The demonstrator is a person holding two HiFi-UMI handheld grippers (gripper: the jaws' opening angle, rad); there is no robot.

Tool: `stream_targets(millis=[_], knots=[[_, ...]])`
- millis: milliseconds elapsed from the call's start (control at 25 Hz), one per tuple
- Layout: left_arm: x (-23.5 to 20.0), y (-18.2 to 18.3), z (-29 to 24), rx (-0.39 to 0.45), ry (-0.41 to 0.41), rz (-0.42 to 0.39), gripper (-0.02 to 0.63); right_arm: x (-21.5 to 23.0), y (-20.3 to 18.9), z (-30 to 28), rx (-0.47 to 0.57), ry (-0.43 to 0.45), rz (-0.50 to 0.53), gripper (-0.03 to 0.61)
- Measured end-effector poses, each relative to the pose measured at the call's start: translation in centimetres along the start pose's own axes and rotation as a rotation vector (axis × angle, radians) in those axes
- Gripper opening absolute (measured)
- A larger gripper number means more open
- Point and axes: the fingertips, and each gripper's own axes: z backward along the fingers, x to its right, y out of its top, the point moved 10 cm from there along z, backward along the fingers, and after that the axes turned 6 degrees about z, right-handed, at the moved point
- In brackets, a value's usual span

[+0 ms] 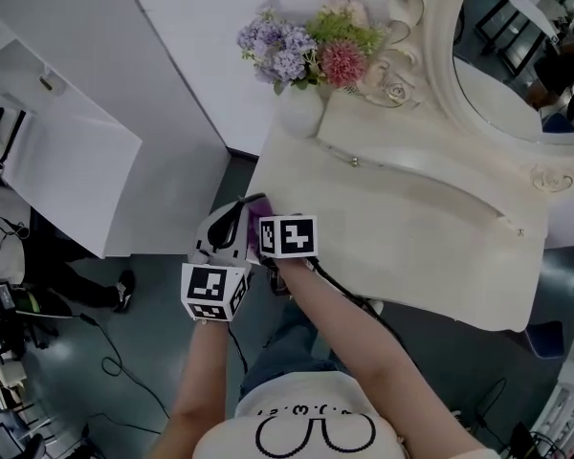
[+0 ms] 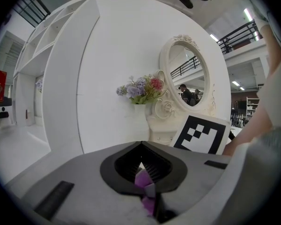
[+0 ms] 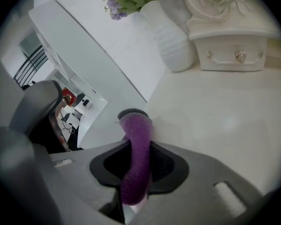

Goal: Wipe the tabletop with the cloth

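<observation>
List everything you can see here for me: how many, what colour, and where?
cloth: one, purple, by the table's front left corner
table: one, cream, centre of the head view
mirror: one, oval, cream frame, at the table's back
vase: one, white, back left of the table
flowers: one bunch, lilac, pink and green, in the vase
drawer: one, cream, beside the vase
cabinet: one, white, left of the table
left gripper: one, grey, shut on the cloth
right gripper: one, grey, shut on the cloth
</observation>
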Motion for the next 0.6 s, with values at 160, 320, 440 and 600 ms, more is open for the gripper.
stream_targets(millis=[160,320,440,600], knots=[[0.6,-0.1,-0.3,0.001,0.0,0.006,-0.003,0.5,-0.7,0.9,0.002,-0.019,0.035,0.095],[1.6,-0.1,-0.8,0.001,-0.017,0.005,-0.003,1.5,-1.1,2.1,0.005,-0.046,0.048,0.095],[2.3,-0.3,-1.2,-0.006,-0.036,0.002,-0.003,2.6,-1.5,3.1,0.009,-0.064,0.033,0.095],[3.5,-0.4,-1.9,-0.005,-0.05,0.003,-0.003,4.1,-2.2,4.5,0.016,-0.073,0.014,0.095]])
